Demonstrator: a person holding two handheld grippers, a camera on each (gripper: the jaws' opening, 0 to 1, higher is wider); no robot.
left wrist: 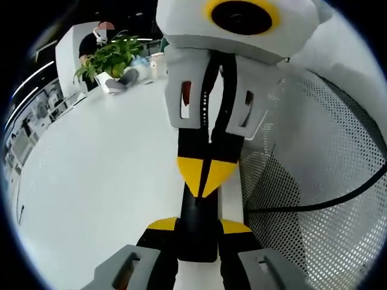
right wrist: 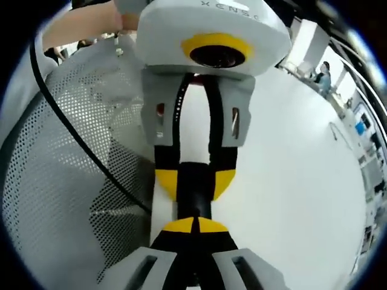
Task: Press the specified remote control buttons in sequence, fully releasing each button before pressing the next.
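Your left tongs [left wrist: 198, 226] are clamped on the remote [left wrist: 196, 211], a slim, smooth black bar, with one yellow fingertip on each long edge. Your right tongs [left wrist: 205, 172] are clenched, their yellow tips meeting in a wedge that sits at the remote's far end; you cannot tell how hard it bears down. From the right gripper view, the same wedge [right wrist: 196, 226] meets the remote [right wrist: 193, 193] inside the left tongs [right wrist: 195, 181]. Below is the glossy white bench [left wrist: 109, 181]. Beside it hangs white perforated mesh [left wrist: 326, 181], crossed by a thin black cable [left wrist: 338, 196].
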